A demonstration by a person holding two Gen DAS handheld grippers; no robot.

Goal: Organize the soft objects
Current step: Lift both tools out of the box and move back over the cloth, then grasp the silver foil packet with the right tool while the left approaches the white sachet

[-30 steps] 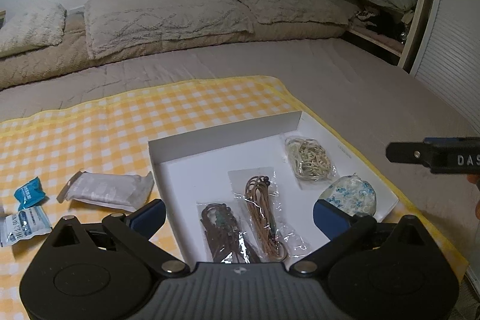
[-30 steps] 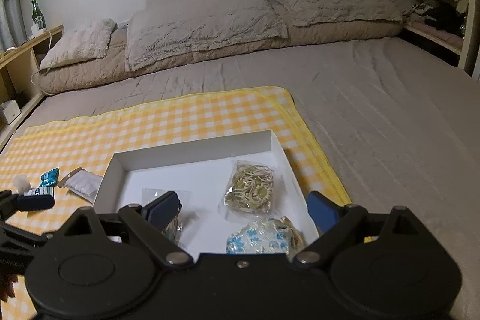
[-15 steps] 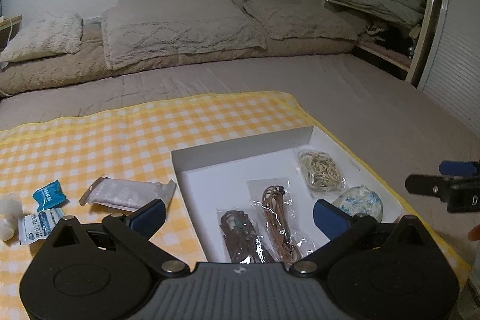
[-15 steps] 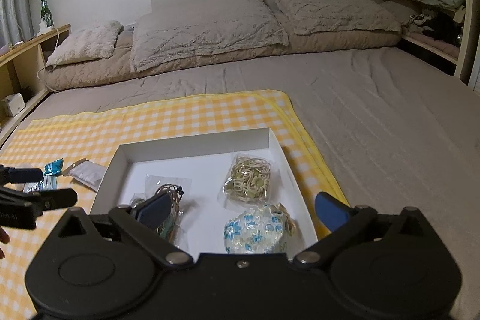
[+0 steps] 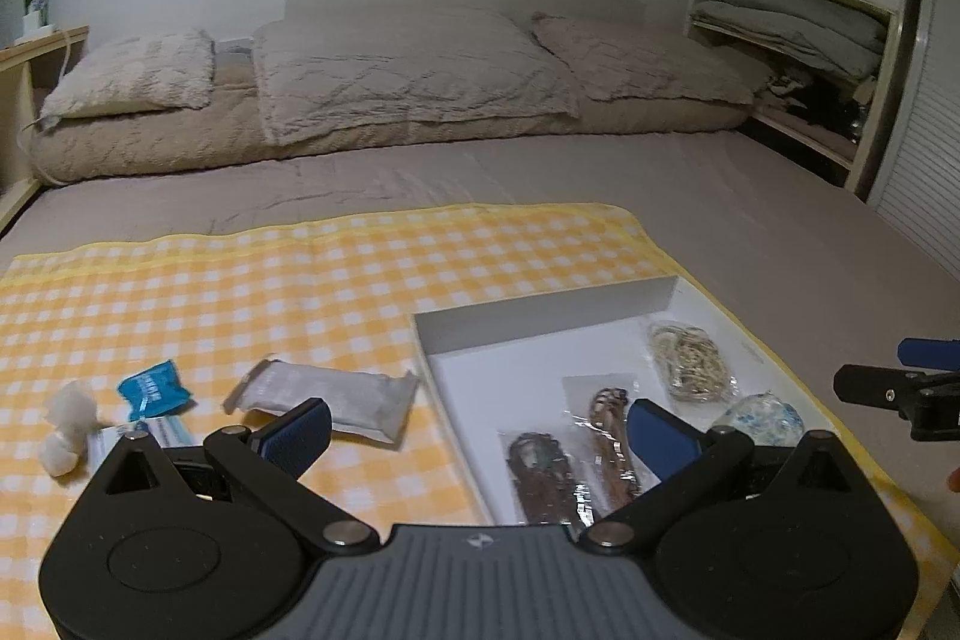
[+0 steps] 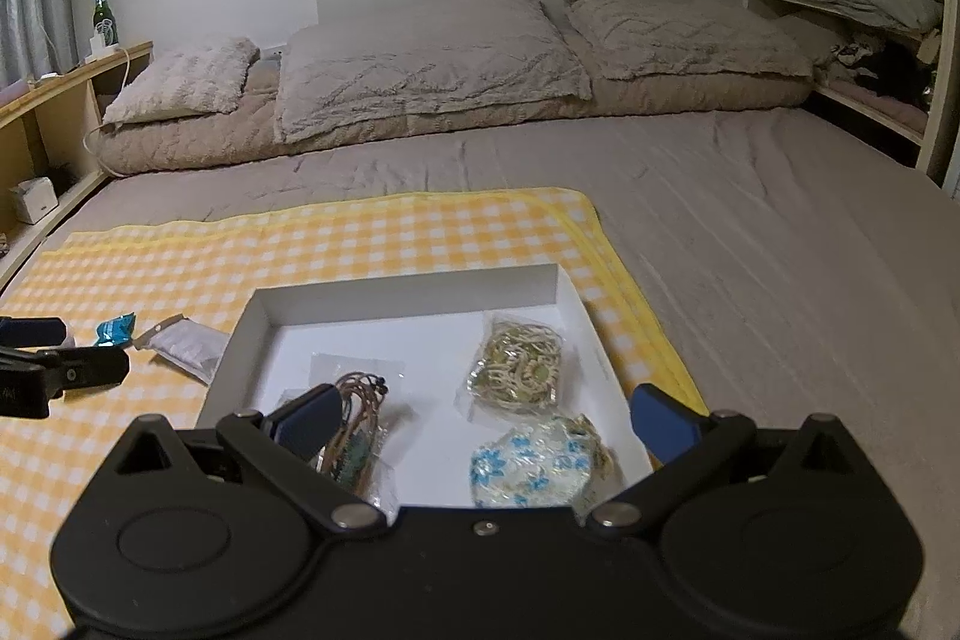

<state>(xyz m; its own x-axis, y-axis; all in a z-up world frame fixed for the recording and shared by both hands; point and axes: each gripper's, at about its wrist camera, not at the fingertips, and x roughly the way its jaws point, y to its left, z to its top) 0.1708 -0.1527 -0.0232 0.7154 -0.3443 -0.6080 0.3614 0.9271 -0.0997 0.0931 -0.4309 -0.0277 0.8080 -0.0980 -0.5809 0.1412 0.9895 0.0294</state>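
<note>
packet point(image 5: 324, 399) lies on the checked cloth point(image 5: 240, 280), at nine o'clock of the tray point(image 5: 540, 316) — light, limp, crinkly; pinch mid-body. left gripper point(image 5: 480, 424) and right gripper point(image 6: 486, 421) — jaws spread, empty.

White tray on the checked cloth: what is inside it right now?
The white tray holds four clear bags: rubber bands, a blue-flowered item, a brown cord and a dark beaded strand. The gripper bodies hide the tray's near edge and the lower ends of the bags.

Grey bed point(image 6: 750, 244) carries pillows point(image 6: 432, 58) and checkered cloth point(image 6: 336, 250).
</note>
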